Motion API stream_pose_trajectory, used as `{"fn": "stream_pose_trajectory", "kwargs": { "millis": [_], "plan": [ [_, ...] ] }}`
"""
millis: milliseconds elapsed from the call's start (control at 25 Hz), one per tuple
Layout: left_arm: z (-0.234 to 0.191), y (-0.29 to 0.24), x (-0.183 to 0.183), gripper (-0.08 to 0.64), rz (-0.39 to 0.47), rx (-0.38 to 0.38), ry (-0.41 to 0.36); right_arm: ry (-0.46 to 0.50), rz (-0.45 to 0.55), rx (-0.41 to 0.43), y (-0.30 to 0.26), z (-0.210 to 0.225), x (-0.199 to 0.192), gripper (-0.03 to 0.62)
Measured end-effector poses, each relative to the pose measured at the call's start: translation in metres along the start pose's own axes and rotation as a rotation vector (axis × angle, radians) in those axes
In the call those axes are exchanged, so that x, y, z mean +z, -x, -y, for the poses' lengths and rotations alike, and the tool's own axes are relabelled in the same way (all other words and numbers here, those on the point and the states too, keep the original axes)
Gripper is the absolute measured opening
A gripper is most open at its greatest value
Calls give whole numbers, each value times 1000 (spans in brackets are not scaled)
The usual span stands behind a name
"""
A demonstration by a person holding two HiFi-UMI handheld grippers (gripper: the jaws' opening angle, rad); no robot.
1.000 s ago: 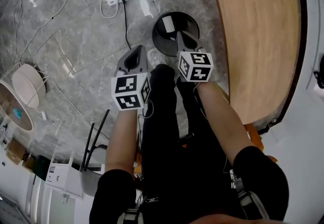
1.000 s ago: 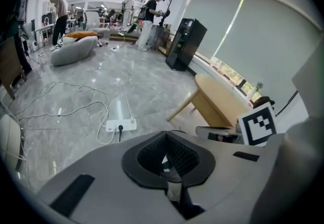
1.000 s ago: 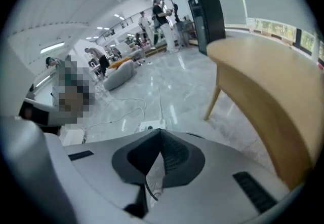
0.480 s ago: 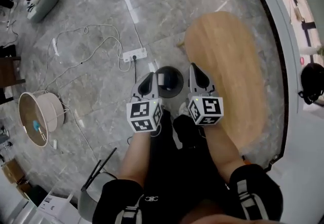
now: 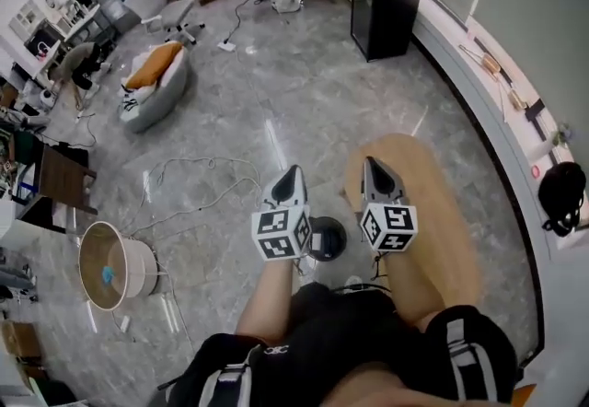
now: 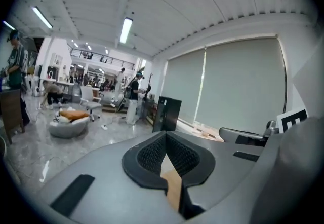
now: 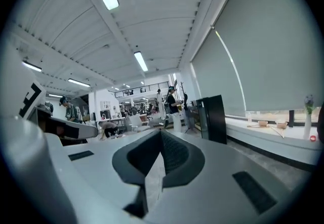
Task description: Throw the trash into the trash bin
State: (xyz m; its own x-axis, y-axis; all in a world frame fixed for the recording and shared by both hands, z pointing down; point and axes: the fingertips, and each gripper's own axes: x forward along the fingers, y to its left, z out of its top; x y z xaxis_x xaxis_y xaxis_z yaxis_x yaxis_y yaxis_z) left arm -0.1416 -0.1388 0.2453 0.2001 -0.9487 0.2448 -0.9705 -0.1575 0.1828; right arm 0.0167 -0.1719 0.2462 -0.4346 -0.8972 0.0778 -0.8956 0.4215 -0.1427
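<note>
**Both grippers shut and empty, bin down on the floor**

Looking down on the left gripper (image 5: 291, 171) and the right gripper (image 5: 372, 162), side by side, pointing out across the room. Finding both pairs of jaws pressed together at the tips, nothing pinched in either (just a tan sliver through the slit behind the left tips, grey floor through the right one). Spotting the trash bin (image 5: 331, 239) well below on the grey floor: black, round, between the two marker cubes in the head view and just beside the oval wooden table (image 5: 442, 221). Peering into it and getting only a dark inside, contents too small to tell. Swinging left now to a round beige basket (image 5: 87, 258) with a small blue thing (image 5: 108, 273) in it. Further off, catching a grey beanbag (image 5: 147, 97) cradling an orange cushion (image 5: 152, 63).
</note>
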Motion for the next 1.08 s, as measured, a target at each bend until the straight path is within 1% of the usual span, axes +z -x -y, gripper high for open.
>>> {"fn": "stream_pose_trajectory", "kwargs": {
  "millis": [160,280,440,800,1080],
  "plan": [
    [15,23,54,5,102,-3,-69,26,84,4,19,-6,50,11],
    [19,34,74,5,139,2,-104,21,123,6,28,-8,71,11],
    [10,38,78,5,142,38,-147,11,139,8,30,-13,79,11],
    [5,29,73,5,128,38,-125,7,119,2,11,-8,73,11],
    [4,22,78,5,130,38,-122,19,126,9,4,-7,79,11]
  ]
}}
